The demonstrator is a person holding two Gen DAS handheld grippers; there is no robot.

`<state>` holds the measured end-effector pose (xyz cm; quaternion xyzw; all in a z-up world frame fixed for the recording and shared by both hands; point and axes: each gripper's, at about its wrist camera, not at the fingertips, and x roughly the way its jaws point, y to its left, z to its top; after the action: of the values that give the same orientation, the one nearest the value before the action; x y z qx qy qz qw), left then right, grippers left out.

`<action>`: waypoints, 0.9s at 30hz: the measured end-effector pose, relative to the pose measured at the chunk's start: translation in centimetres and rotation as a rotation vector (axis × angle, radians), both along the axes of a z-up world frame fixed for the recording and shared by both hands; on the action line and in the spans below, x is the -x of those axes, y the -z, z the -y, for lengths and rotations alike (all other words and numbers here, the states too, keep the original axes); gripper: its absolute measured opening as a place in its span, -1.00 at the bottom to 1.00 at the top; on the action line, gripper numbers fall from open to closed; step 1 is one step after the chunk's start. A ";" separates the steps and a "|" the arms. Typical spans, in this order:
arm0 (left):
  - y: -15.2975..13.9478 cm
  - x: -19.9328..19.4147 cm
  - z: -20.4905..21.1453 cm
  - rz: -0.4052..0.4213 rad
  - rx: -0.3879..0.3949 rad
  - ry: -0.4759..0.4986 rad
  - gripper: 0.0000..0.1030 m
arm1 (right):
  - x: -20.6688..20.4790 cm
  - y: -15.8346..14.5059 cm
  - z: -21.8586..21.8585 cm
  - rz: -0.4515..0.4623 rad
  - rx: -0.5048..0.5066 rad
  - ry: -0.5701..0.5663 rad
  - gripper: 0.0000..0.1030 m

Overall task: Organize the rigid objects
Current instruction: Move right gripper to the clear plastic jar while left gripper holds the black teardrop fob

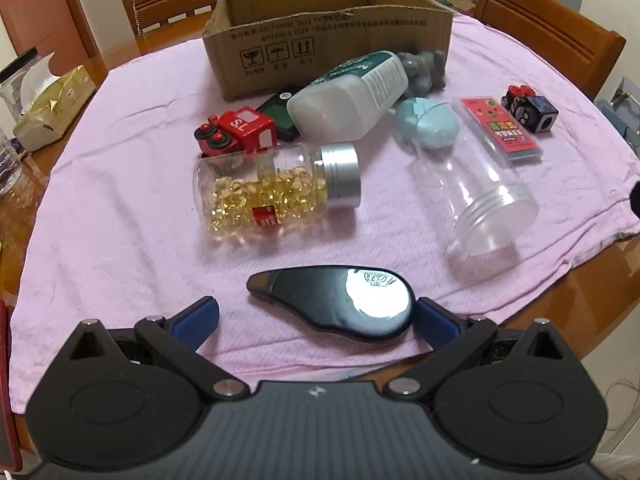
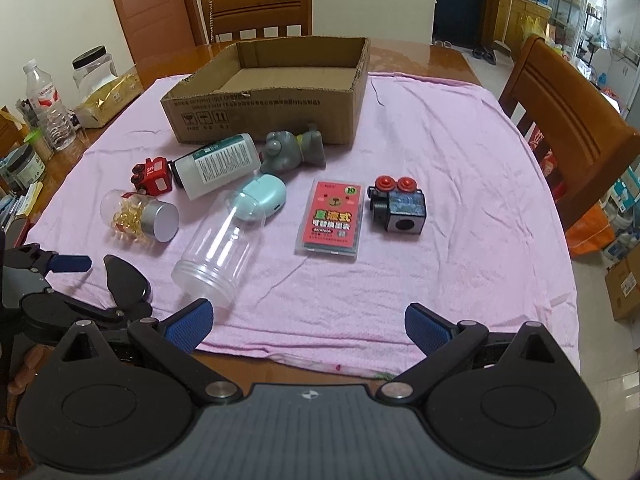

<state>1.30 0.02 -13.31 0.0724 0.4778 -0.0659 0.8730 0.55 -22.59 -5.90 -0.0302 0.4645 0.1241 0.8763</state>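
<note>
An open cardboard box (image 1: 328, 40) (image 2: 272, 92) stands at the back of the pink cloth (image 1: 120, 208). In front of it lie a capsule jar (image 1: 276, 188), a clear empty jar (image 1: 480, 196) (image 2: 220, 252), a white bottle (image 1: 348, 96), a red toy train (image 1: 236, 132), a grey figure (image 2: 292, 148), a teal case (image 2: 262, 196), a red card box (image 2: 332, 220) and a black toy cube (image 2: 398, 204). My left gripper (image 1: 318, 322) is open around a black teardrop-shaped object (image 1: 332, 304) lying flat on the cloth. My right gripper (image 2: 309, 326) is open over the cloth's near edge, holding nothing.
Wooden chairs (image 2: 560, 120) (image 2: 258, 12) stand at the right and far sides. A tissue pack (image 1: 52, 108), a water bottle (image 2: 46, 104) and jars crowd the table's left side. The brown table edge (image 2: 280, 368) shows just below the cloth.
</note>
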 end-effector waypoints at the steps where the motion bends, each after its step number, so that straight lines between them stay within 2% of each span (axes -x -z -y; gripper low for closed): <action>1: 0.0 -0.1 -0.1 -0.003 0.003 0.001 0.99 | 0.0 0.0 0.1 -0.003 -0.002 0.002 1.00; 7: 0.3 -1.2 -1.2 -0.020 0.060 0.023 0.99 | 0.3 0.4 0.9 -0.029 -0.018 0.022 1.00; 13: 0.1 -1.4 -1.7 -0.035 0.049 0.058 0.99 | 0.5 0.7 1.2 -0.051 -0.024 0.060 1.00; 19: -0.1 -1.7 -2.2 -0.002 0.014 0.143 0.98 | 0.5 1.1 0.7 -0.074 -0.009 0.098 1.00; 23: 0.1 -1.7 -2.4 -0.002 0.033 0.185 0.98 | 0.3 1.3 0.0 -0.085 0.006 0.117 1.00; 27: 0.1 -1.6 -2.9 -0.011 0.077 0.175 0.82 | 0.4 1.1 -0.8 -0.085 0.008 0.120 1.00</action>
<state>2.94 2.93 -13.39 0.0800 0.4714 -0.1607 0.8635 0.20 -21.83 -6.97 -0.0006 0.5027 0.0705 0.8616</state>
